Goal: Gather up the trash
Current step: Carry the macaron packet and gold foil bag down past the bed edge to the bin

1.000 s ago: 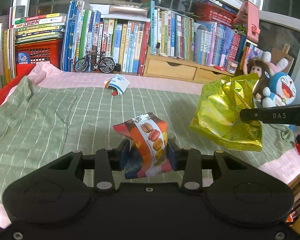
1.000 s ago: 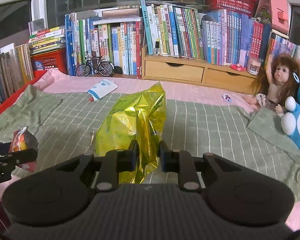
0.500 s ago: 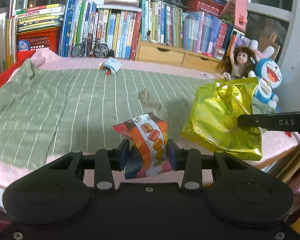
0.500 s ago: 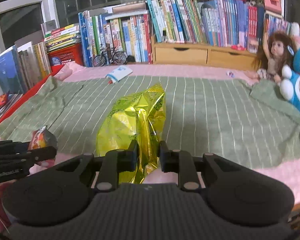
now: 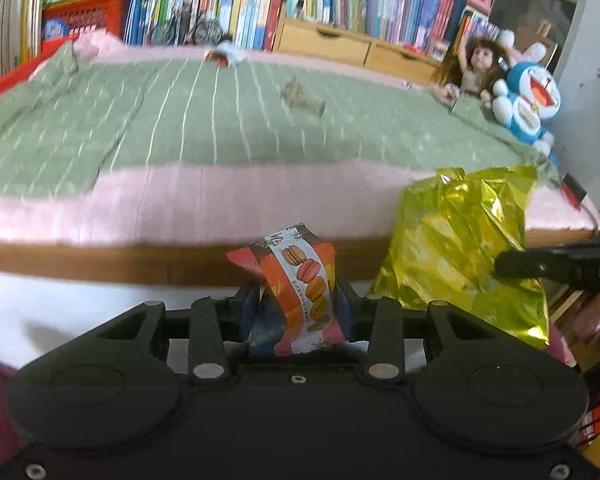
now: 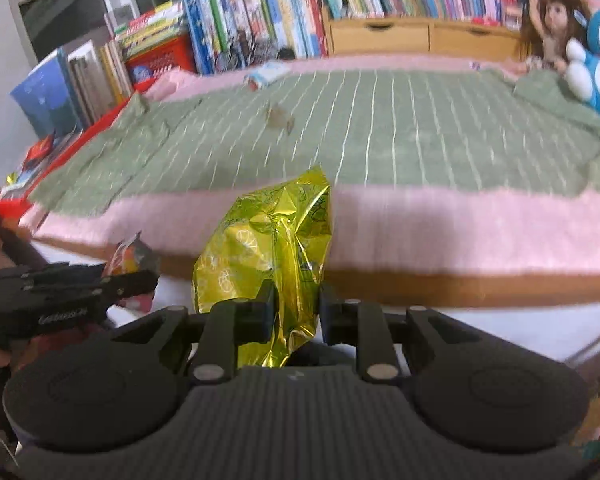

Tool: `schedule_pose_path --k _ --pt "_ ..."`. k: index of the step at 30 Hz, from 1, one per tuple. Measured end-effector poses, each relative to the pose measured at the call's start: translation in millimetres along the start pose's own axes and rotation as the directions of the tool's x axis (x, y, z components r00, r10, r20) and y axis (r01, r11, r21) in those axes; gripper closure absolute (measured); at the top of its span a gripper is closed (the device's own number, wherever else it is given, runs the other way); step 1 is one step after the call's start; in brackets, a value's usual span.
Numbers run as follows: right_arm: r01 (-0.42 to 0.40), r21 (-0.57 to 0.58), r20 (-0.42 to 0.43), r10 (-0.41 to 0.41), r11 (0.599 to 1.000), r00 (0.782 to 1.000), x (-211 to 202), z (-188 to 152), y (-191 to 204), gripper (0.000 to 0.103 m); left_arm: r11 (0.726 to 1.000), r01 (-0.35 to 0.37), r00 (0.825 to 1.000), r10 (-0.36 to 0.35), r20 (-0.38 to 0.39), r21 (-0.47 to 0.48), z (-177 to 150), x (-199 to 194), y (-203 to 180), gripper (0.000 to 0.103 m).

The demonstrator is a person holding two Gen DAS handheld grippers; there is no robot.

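We should keep both grips firm while we carry the trash off the bed [image 5: 220, 208] toward wherever it gets dropped; no bin shows yet. Our left gripper [image 5: 298, 304] is pinched narrowly on the macaron snack wrapper [image 5: 300, 292], orange and crumpled. Our right gripper [image 6: 294, 312] is clamped on the yellow foil bag [image 6: 268, 248], shiny and creased. Another small wrapper [image 6: 266, 76] lies at the bed's far edge, a scrap [image 6: 278, 118] mid-blanket.

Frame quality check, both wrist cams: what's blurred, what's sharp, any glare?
Left wrist view: green blanket and books motion-smeared, held macaron wrapper sharp. Right wrist view: same smear on the bed edge, yellow foil bag crisp, with bright glare patches. Both: strong fisheye bending.
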State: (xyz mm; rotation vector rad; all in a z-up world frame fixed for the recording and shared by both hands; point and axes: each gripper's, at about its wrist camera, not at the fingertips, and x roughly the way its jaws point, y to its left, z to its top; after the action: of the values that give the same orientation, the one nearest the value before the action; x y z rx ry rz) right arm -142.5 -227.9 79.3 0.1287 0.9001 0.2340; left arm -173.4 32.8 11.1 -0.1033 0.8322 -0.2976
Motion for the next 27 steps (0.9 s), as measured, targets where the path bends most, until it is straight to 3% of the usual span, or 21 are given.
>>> schedule_pose_path --k 5,11,20,27 --pt "-0.003 -0.002 -0.064 0.003 1.0 0.998 12.6 -29.5 5.8 0.077 1.0 -0.021 0.997 0.021 -0.076 0.003 -27.3 16.9 3.3 0.065" --pt "-0.046 0.084 -0.168 0.06 0.995 0.984 32.8 -45.3 2.2 0.077 0.999 -0.046 0.984 0.045 -0.17 0.002 -51.0 38.8 2.0 0.065" --pt "-0.065 0.109 -0.325 0.098 0.992 0.941 52.8 -46.1 7.5 0.078 0.998 -0.044 0.967 0.051 -0.25 0.034 -68.1 58.3 -2.6 0.065" --pt "-0.044 0.091 -0.413 0.078 0.995 0.907 70.6 -38.8 9.2 0.077 0.998 -0.041 0.95 0.05 -0.309 0.036 -70.6 77.4 -2.8 0.065"
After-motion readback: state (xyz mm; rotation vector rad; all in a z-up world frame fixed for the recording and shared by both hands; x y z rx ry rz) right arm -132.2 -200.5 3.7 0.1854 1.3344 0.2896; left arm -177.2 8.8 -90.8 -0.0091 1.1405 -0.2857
